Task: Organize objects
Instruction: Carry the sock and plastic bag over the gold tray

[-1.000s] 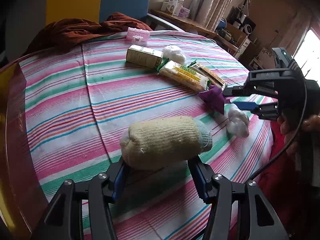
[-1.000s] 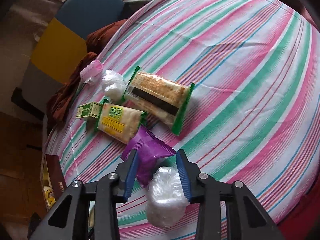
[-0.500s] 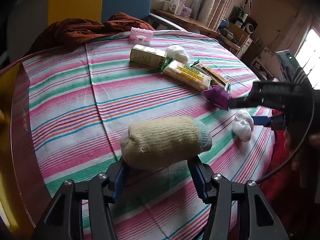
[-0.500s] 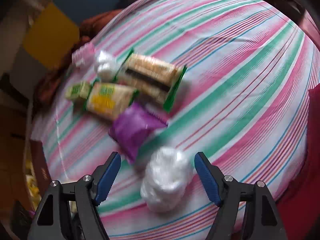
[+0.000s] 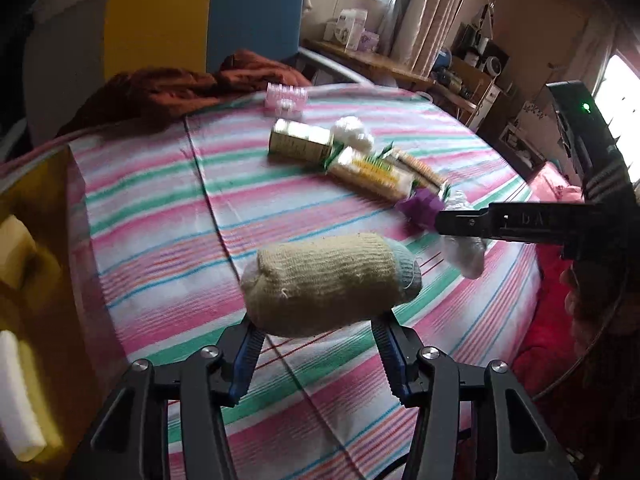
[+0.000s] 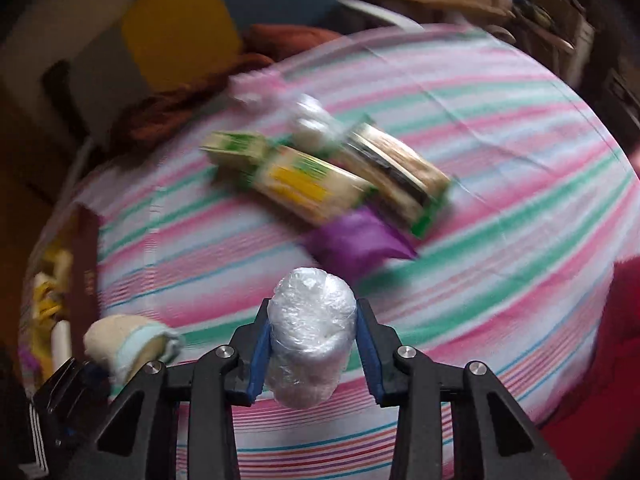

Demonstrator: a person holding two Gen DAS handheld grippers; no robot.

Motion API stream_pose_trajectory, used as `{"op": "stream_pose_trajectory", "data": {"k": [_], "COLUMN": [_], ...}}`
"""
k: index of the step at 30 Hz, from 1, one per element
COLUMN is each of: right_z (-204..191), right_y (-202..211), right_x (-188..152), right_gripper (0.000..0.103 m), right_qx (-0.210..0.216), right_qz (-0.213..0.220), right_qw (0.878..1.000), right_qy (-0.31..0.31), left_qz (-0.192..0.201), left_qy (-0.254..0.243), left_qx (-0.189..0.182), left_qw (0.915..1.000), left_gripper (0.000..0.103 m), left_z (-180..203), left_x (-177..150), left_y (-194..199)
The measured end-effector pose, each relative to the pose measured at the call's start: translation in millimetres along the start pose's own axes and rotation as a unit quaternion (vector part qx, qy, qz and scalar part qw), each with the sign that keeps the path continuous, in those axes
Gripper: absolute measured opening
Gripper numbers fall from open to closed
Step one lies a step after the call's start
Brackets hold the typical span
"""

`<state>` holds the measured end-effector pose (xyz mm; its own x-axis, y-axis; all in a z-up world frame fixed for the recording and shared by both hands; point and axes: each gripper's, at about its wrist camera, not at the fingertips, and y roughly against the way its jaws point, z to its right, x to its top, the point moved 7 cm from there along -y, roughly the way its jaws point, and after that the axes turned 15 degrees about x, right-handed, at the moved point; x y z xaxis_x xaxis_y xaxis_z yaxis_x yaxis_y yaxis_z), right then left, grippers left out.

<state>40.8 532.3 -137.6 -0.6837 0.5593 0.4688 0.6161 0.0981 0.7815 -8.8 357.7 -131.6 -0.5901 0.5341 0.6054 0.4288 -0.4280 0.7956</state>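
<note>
Two wrist views look down on a round surface point(image 5: 160, 208) covered with a cloth striped in pink, green and white.

In the left wrist view, the left gripper point(image 5: 316, 354) is clamped on a rolled beige knitted sock point(image 5: 328, 284) with a pale blue cuff; its blue pads press the roll from both sides and hold it above the cloth. Its jaws have just been closing slightly on the sock.

In the right wrist view, which is blurred, the right gripper point(image 6: 312, 344) grasps a white bundle wrapped in clear plastic point(image 6: 310, 332), squeezed between its blue pads and standing on end between them. Its jaws have just closed on the bundle.

Near the middle of the surface lies a cluster of things, touching or overlapping: a purple packet point(image 6: 358, 242) nearest the right gripper, two long snack packs with green edges point(image 6: 316, 184), a small green and cream box point(image 5: 302, 145) and another white bundle point(image 5: 354, 133). A pink plastic item point(image 5: 286, 98) sits at the far edge, beside a rust-brown cloth point(image 5: 168, 88) heaped there. A yellow and blue chair point(image 5: 200, 24) stands behind.
</note>
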Motion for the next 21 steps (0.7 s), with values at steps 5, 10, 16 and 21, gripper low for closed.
{"op": "stream_pose_trajectory", "data": {"k": [5, 10, 16, 21], "right_z": [-46.9, -100.2, -172.6, -230.3], "right_y": [9.6, 16.7, 18.2, 12.4], "right_x": [0.7, 1.8, -5.5, -17.2], "right_gripper": [0.039, 0.038, 0.039, 0.039], "right_qx": [-0.004, 0.003, 0.018, 0.031], "right_qz": [0.023, 0.052, 0.063, 0.065], "right_qw": [0.997, 0.991, 0.977, 0.961], "right_qy": [0.071, 0.122, 0.204, 0.268], "left_qz": [0.034, 0.071, 0.088, 0.088], "left_qy": [0.021, 0.044, 0.086, 0.128], "left_qx": [0.005, 0.021, 0.061, 0.100], "left_qw": [0.9992, 0.9963, 0.9906, 0.9827], "left_gripper": [0.054, 0.054, 0.054, 0.054], "left_z": [-19.8, -47.7, -99.9, -146.3], "left_x": [9.5, 15.2, 8.1, -5.7], "left_y": [38.7, 75.6, 100.4, 111.5]}}
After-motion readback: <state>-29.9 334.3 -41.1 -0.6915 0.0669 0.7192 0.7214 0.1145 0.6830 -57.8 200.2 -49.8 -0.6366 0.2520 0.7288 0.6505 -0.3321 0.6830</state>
